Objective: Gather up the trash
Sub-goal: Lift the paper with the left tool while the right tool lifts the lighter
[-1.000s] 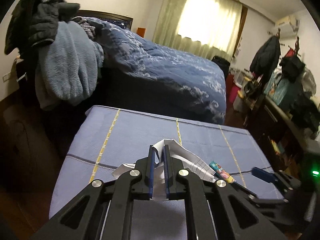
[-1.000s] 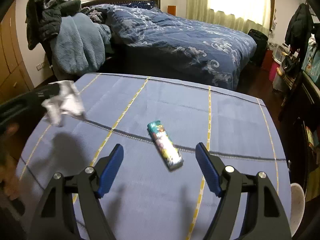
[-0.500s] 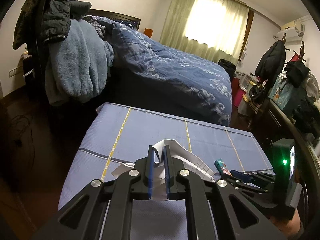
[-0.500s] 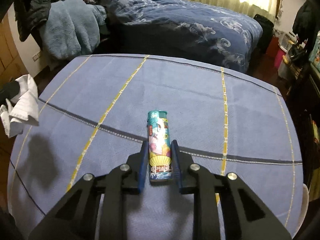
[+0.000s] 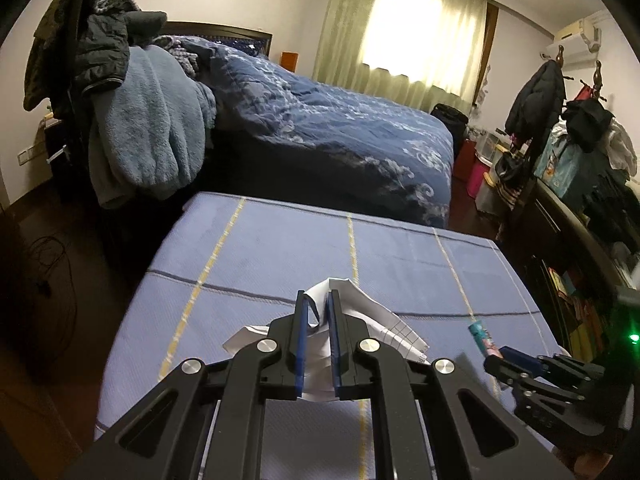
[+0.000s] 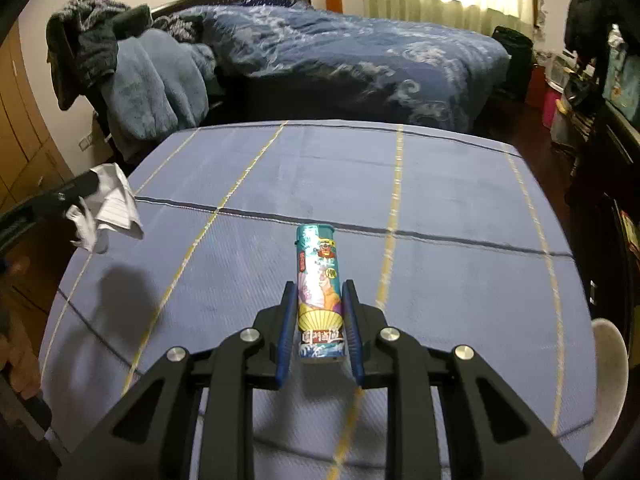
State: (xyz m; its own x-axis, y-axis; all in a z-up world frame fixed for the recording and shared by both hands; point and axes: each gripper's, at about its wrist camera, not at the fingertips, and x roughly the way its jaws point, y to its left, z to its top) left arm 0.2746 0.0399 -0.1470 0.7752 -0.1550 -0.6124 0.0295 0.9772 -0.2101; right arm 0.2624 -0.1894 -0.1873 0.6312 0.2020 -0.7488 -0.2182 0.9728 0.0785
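Observation:
My right gripper is shut on a colourful printed lighter, which sticks out forward past the fingertips over the blue tablecloth. In the left wrist view the same lighter shows at the lower right, in the right gripper. My left gripper is shut on a crumpled white paper with a printed grid. It holds the paper above the table's near left part. From the right wrist view the paper hangs at the table's left edge.
A bed with a dark blue quilt stands right behind the table. A chair piled with blue and dark clothes is at the back left. Dark furniture with bags and coats lines the right side. Cables lie on the floor to the left.
The right gripper went from wide open around the lighter to shut on it, and the lighter now looks lifted off the cloth. The left gripper has drifted sideways, paper still held.

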